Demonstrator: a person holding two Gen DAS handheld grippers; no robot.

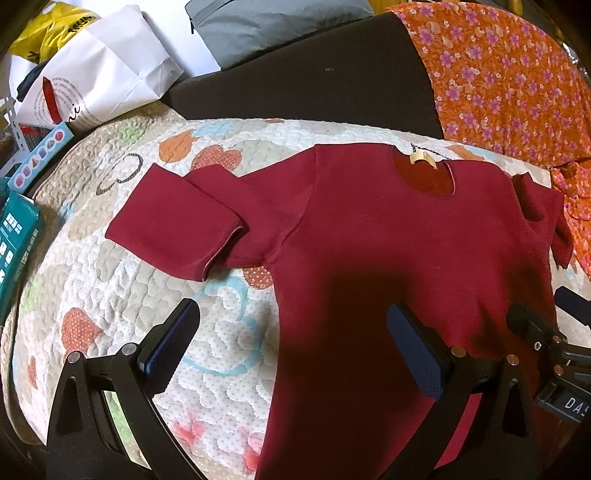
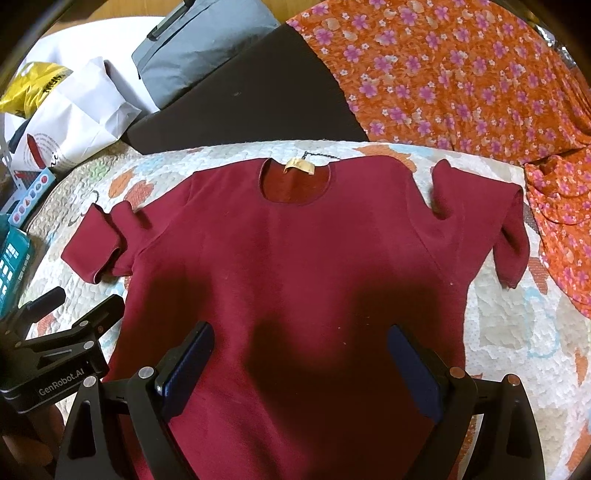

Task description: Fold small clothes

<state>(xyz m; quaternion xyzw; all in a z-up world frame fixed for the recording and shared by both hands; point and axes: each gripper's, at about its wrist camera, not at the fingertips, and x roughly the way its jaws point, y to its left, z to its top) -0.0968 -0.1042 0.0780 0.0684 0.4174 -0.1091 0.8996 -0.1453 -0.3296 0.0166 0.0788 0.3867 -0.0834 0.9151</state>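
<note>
**On the quilt, one shirt spread out and no body fold made yet**

On the quilted mat [image 2: 517, 332] we have the dark red shirt [image 2: 295, 258] lying flat, collar and label [image 2: 300, 166] at the far edge, hem toward us. Both of our grippers hang above its lower half with nothing between their fingers: the left gripper [image 1: 295, 350] is spread wide over the shirt's left edge, one finger above the quilt and one above the cloth, and the right gripper [image 2: 301, 365] is spread just as wide over the middle of the body. Neither touches the fabric as far as we can tell.

We judge the task barely begun. The left sleeve [image 1: 177, 236] is doubled back on itself near the cuff, and the right sleeve [image 2: 506, 236] lies bunched and turned downward beside the body; whether these are deliberate folds we cannot say. The body itself is unfolded, so folding the sides inward and bringing the hem up toward the collar all remain.

Around the mat, an orange flowered cloth [image 2: 461, 74] lies just beside the right sleeve and seems to brush it, so we should take care not to catch it in the fold. A white paper bag [image 1: 99, 74], a grey cushion [image 1: 266, 26], a teal box [image 1: 14, 236] and a dark sofa surface [image 1: 314, 74] sit beyond the quilt, well apart from the shirt.
</note>
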